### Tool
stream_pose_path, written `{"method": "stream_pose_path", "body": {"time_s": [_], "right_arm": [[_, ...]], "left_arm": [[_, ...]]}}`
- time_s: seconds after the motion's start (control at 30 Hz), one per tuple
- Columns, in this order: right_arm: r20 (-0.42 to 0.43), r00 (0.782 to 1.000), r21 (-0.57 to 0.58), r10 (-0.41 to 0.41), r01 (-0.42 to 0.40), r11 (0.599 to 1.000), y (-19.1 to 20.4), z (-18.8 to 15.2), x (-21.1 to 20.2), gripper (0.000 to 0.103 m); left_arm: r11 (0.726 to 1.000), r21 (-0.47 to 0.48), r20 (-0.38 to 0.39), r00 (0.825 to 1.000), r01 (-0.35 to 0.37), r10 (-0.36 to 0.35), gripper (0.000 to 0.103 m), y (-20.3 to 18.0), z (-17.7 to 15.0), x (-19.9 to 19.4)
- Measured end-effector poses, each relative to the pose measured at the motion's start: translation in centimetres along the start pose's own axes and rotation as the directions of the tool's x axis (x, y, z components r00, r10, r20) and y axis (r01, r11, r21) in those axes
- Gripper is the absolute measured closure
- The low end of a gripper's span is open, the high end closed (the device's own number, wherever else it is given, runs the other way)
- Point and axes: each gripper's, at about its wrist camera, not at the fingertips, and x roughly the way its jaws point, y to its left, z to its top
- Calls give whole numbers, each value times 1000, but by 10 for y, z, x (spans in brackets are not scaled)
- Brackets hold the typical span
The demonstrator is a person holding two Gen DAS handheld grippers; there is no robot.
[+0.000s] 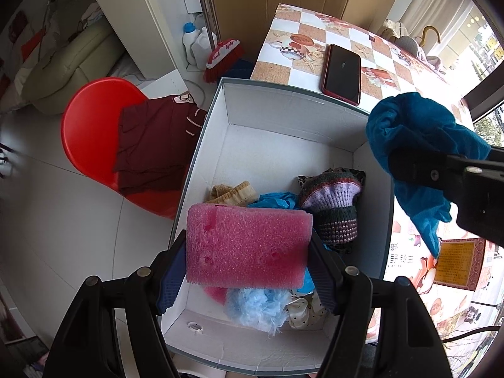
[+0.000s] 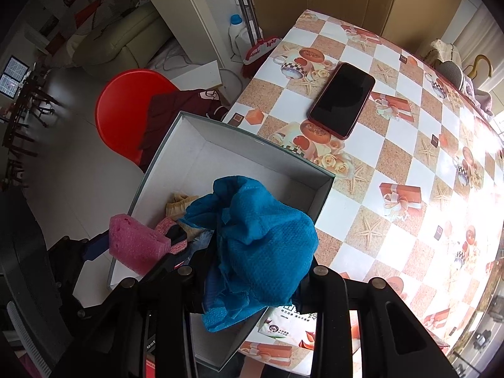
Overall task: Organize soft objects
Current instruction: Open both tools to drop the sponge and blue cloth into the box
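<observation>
A white open box (image 1: 283, 113) sits at the table's left edge and also shows in the right wrist view (image 2: 195, 145). Inside lie a knitted striped hat (image 1: 334, 201), a yellow knit piece (image 1: 230, 192), a blue cloth (image 1: 277, 201), a light blue fluffy ball (image 1: 258, 308) and a polka-dot fabric (image 1: 302, 312). My left gripper (image 1: 249, 261) is shut on a pink foam sponge (image 1: 245, 245) above the box's near end; the sponge also shows in the right wrist view (image 2: 135, 242). My right gripper (image 2: 252, 271) is shut on a bunched teal towel (image 2: 261, 239), held above the box's right wall (image 1: 419, 138).
A red-cased phone (image 2: 341, 99) lies on the checkered tablecloth (image 2: 409, 173) beyond the box. A red chair (image 1: 91, 132) with a maroon garment (image 1: 151, 145) stands left of the box. A red broom (image 1: 220, 53) and bottles (image 1: 195, 44) stand behind.
</observation>
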Motion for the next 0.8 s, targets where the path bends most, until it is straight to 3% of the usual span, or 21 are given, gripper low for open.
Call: {"method": "stream_pose_path", "body": {"time_s": [0.8], "right_arm": [[-2, 1000, 1, -9, 9, 1000, -5, 4, 3, 67]], "left_arm": [[1000, -1, -12, 1000, -5, 5, 30, -1, 1, 6]]}}
